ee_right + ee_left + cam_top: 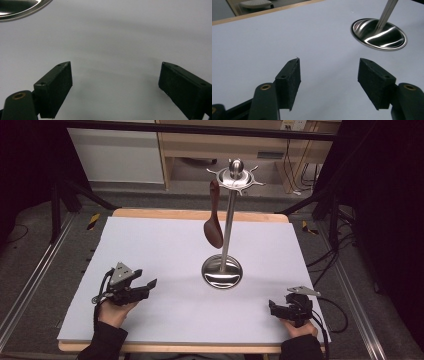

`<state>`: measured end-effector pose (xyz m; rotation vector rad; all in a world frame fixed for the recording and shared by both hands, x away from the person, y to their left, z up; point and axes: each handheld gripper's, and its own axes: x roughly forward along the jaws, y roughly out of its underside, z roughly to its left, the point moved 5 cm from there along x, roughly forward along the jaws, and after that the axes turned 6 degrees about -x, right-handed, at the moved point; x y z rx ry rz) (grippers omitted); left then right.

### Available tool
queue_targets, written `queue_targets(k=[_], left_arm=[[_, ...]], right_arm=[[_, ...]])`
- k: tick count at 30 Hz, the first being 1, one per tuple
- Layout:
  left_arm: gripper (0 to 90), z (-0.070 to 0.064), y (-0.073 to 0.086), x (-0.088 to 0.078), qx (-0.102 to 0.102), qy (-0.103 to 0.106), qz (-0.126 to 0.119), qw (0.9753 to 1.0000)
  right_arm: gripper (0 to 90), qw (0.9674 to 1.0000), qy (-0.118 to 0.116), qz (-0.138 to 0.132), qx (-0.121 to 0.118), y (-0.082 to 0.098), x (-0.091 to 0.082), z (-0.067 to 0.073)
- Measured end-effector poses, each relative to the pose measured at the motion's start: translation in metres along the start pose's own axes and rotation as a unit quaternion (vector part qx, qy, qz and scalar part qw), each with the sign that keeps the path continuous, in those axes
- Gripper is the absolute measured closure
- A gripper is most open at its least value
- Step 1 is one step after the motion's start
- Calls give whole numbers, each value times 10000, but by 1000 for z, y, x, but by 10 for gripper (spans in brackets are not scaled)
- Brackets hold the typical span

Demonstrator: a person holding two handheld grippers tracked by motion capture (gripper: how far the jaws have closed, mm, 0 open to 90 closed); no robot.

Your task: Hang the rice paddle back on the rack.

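A steel utensil stand (227, 227) rises from a round base (222, 272) at the middle of the white mat. A dark brown wooden spoon (213, 217) hangs from a hook of its top ring, bowl down. My left gripper (150, 284) rests at the near left of the mat, open and empty, pointing toward the base (379, 33). My right gripper (271, 308) sits at the near right, open and empty over bare mat, with the base's rim (22, 8) at the upper left of its view.
The white mat (150, 245) covers a wooden table (200, 213). Black frame legs (60, 195) stand at both far corners, with cables (340, 250) on the floor at the right. A wooden cabinet (225, 145) stands behind.
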<state>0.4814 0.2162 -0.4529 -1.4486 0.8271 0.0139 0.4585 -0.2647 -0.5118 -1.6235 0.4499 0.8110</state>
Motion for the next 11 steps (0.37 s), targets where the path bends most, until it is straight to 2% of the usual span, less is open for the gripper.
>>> queue_targets(k=[5,11], left_arm=[[334,15,16,-7,-133,-132,64,9998],[323,28,22,-11,-321,-254,53,9991]], right_arm=[[117,10000,-6,9,-14,0,1,0],[116,10000,-5,8,-31,0,1,0]])
